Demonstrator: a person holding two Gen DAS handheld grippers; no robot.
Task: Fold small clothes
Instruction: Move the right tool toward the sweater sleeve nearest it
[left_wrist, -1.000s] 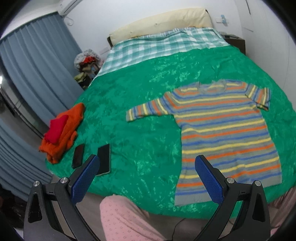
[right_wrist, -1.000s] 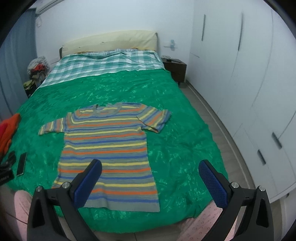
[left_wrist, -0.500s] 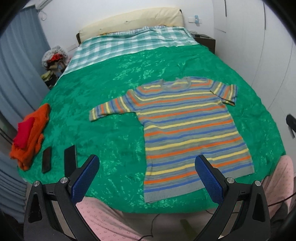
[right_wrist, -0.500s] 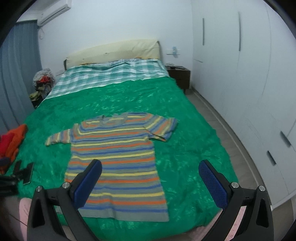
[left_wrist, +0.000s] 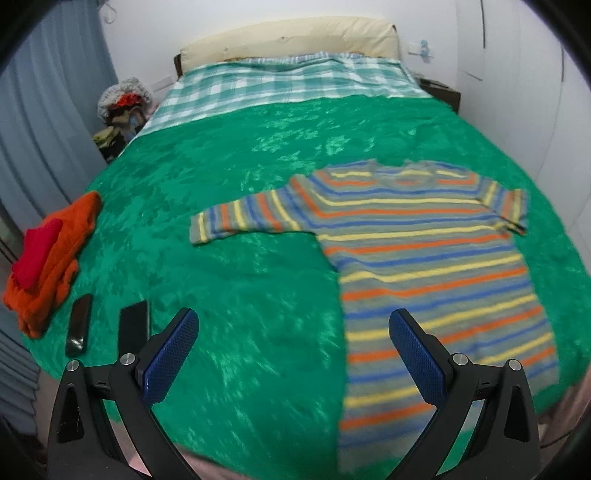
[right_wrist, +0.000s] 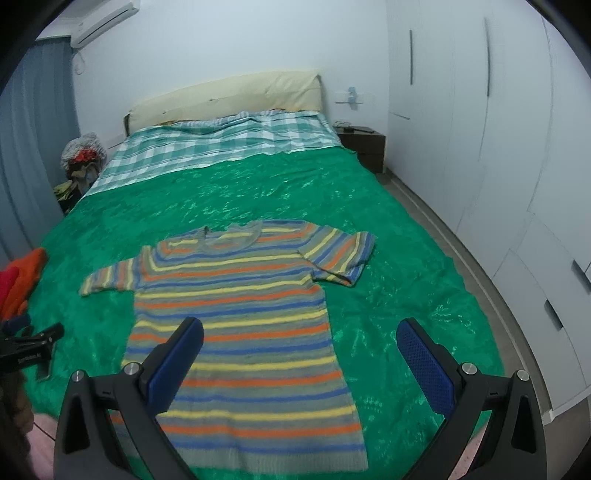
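A striped knit sweater (left_wrist: 424, 258) in grey, orange, yellow and blue lies flat on the green bedspread (left_wrist: 240, 258), neck towards the headboard and both sleeves spread out. It also shows in the right wrist view (right_wrist: 236, 325). My left gripper (left_wrist: 291, 354) is open and empty above the near edge of the bed, left of the sweater's hem. My right gripper (right_wrist: 299, 365) is open and empty above the hem's right side. The left gripper's body (right_wrist: 29, 350) shows at the left edge of the right wrist view.
A folded orange and red pile (left_wrist: 48, 254) and two dark phones (left_wrist: 79, 323) lie at the bed's left edge. A checked sheet (left_wrist: 288, 81) and pillow are at the head. White wardrobes (right_wrist: 517, 184) and a nightstand (right_wrist: 364, 146) stand to the right.
Both grippers have moved in closer over the bed's near edge. The left wrist view has swung left again, so the sweater sits further right in it. The sweater has not moved.
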